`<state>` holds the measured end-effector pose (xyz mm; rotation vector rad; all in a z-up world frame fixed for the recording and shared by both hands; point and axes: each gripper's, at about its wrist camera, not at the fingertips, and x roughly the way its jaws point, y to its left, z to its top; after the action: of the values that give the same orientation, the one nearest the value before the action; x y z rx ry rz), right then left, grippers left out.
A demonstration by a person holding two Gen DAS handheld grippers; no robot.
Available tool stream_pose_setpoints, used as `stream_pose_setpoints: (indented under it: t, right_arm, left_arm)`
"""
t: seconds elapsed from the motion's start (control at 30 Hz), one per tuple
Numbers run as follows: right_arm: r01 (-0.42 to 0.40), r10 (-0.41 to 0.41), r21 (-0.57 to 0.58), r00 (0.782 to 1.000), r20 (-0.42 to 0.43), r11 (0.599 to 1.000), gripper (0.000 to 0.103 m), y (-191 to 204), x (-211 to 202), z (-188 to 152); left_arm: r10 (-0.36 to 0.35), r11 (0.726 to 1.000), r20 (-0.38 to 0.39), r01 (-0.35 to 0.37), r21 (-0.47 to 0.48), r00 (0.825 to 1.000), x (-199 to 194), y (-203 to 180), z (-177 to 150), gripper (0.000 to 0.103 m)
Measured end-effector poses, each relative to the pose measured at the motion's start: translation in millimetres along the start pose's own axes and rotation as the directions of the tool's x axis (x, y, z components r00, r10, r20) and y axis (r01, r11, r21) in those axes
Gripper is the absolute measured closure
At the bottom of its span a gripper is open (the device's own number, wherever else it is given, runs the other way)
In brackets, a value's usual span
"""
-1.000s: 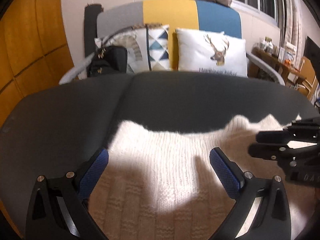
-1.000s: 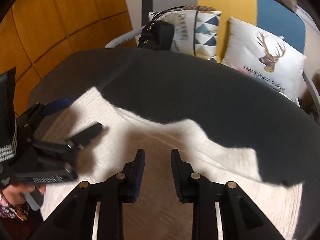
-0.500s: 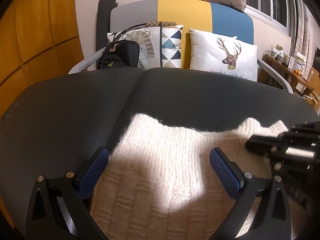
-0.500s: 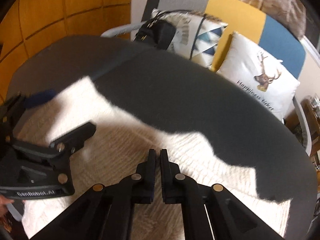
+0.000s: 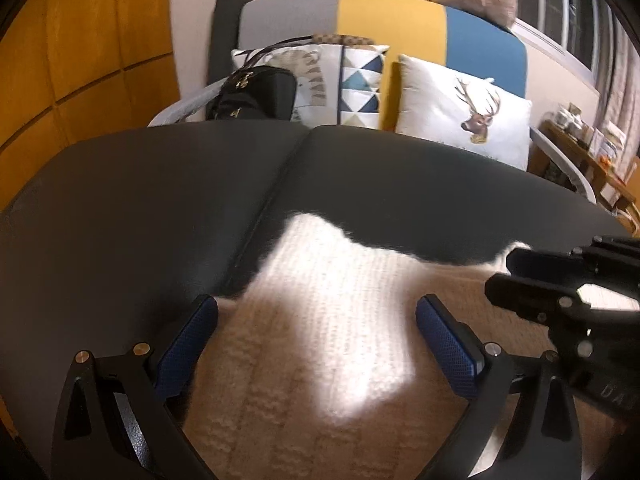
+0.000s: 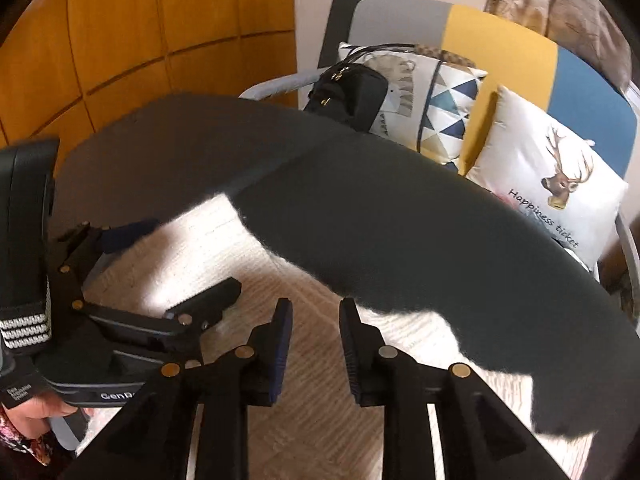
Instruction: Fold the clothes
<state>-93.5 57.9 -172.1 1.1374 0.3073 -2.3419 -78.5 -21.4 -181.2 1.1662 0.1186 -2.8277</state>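
Note:
A cream knitted sweater (image 5: 320, 320) lies flat on the dark grey padded table (image 5: 160, 200), partly in shadow. My left gripper (image 5: 316, 312) hovers over the sweater's left part with its blue pads wide open and nothing between them. The right gripper (image 5: 504, 274) shows at the right edge of that view. In the right wrist view, my right gripper (image 6: 315, 312) hangs over the sweater (image 6: 400, 328), its jaws opening, with only a narrow gap and no cloth pinched in it. The left gripper (image 6: 180, 260) sits just to its left, held by a hand (image 6: 36, 408).
Behind the table (image 6: 400, 220) stands a grey, yellow and blue sofa (image 5: 392, 24) with a deer cushion (image 5: 472, 116), a triangle-patterned cushion (image 5: 360, 88) and a black bag (image 5: 256, 96). Orange wooden panels (image 6: 120, 40) line the left wall. A cluttered shelf (image 5: 592, 148) is at the right.
The right jaws went from slightly apart to shut half a second ago, and now stand apart again. The right gripper shifted a little over the sweater. The left gripper rolled slightly and stays wide open.

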Motion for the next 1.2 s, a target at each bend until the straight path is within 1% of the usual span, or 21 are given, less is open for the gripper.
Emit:
stream_pose_setpoints:
  t: [0.07, 0.13, 0.2, 0.3, 0.33, 0.37, 0.43, 0.57, 0.63, 0.73, 0.83, 0.87, 0.9, 0.93, 1.03, 1.1, 1.13, 1.2]
  right_arm:
    - [-0.009, 0.01, 0.017, 1.0, -0.024, 1.0, 0.079, -1, 5, -1]
    - [0.012, -0.01, 0.042, 0.999, -0.049, 0.999, 0.079, -5, 12, -3]
    - [0.005, -0.002, 0.049, 0.998, -0.056, 0.999, 0.079, -8, 18, -1]
    - [0.04, -0.039, 0.025, 0.998, -0.053, 0.999, 0.079, -5, 20, -5]
    - [0.052, -0.051, 0.016, 0.997, -0.052, 0.999, 0.083, -4, 20, -7]
    - [0.081, -0.081, 0.0, 0.996, -0.047, 0.997, 0.093, -1, 21, -7]
    - [0.139, -0.14, -0.043, 0.99, -0.03, 0.989, 0.099, 8, 22, -8]
    - [0.229, -0.229, -0.109, 0.973, 0.02, 0.967, 0.1, 20, 16, -4]
    - [0.254, -0.252, -0.099, 0.967, 0.037, 0.962, 0.1, 15, 15, 4]
    - [0.241, -0.241, -0.071, 0.971, 0.01, 0.968, 0.1, 7, 27, 8]
    - [0.219, -0.222, -0.077, 0.974, -0.035, 0.973, 0.097, 3, 41, 7]
    - [0.207, -0.208, -0.045, 0.978, -0.029, 0.977, 0.097, -2, 37, 7]
    - [0.194, -0.194, -0.011, 0.981, -0.021, 0.981, 0.089, -8, 32, 7]
    - [0.181, -0.181, 0.023, 0.983, -0.013, 0.983, 0.08, -13, 27, 6]
    - [0.153, -0.166, 0.187, 0.985, 0.054, 0.97, 0.08, -30, -4, -7]
    - [0.11, -0.135, 0.259, 0.988, 0.081, 0.96, 0.08, -40, -23, -20]
    - [0.09, -0.111, 0.24, 0.991, 0.076, 0.967, 0.08, -37, -26, -26]
    - [0.05, -0.064, 0.195, 0.996, 0.065, 0.979, 0.086, -32, -31, -36]
  left_arm:
    - [-0.016, 0.999, -0.003, 0.016, -0.028, 1.0, 1, 6, 0, 0.003]
    - [-0.024, 0.999, -0.001, 0.024, -0.037, 1.0, 1, 7, 0, 0.003]
    - [-0.025, 0.999, -0.003, 0.024, -0.038, 1.0, 2, 7, 0, 0.003]
    - [-0.023, 0.999, -0.01, 0.022, -0.043, 1.0, 3, 7, -1, 0.003]
    - [-0.023, 0.999, -0.012, 0.022, -0.045, 1.0, 4, 8, -1, 0.003]
    - [-0.023, 0.999, -0.011, 0.022, -0.045, 1.0, 4, 7, -1, 0.003]
    - [-0.022, 0.999, -0.008, 0.022, -0.046, 1.0, 4, 7, -1, 0.003]
    - [-0.023, 0.998, -0.006, 0.023, -0.052, 1.0, 4, 8, -2, 0.003]
    - [-0.023, 0.998, -0.006, 0.023, -0.054, 1.0, 4, 7, -3, 0.003]
    - [-0.025, 0.998, -0.013, 0.024, -0.054, 1.0, 6, 6, -4, 0.003]
    - [-0.024, 0.998, -0.024, 0.023, -0.054, 0.999, 8, 6, -4, 0.003]
    - [-0.022, 0.998, -0.028, 0.021, -0.053, 0.999, 9, 5, -4, 0.003]
    - [-0.023, 0.998, -0.03, 0.021, -0.052, 0.999, 9, 5, -4, 0.003]
    - [-0.023, 0.998, -0.032, 0.021, -0.051, 0.999, 9, 5, -4, 0.003]
    - [-0.024, 0.998, -0.035, 0.022, -0.052, 0.999, 10, 4, -5, 0.003]
    - [-0.017, 0.999, -0.038, 0.015, -0.046, 0.999, 11, 3, -5, 0.003]
    - [-0.012, 0.999, -0.039, 0.011, -0.043, 0.999, 11, 2, -6, 0.003]
    - [-0.005, 0.999, -0.039, 0.004, -0.037, 0.999, 11, 1, -6, 0.003]
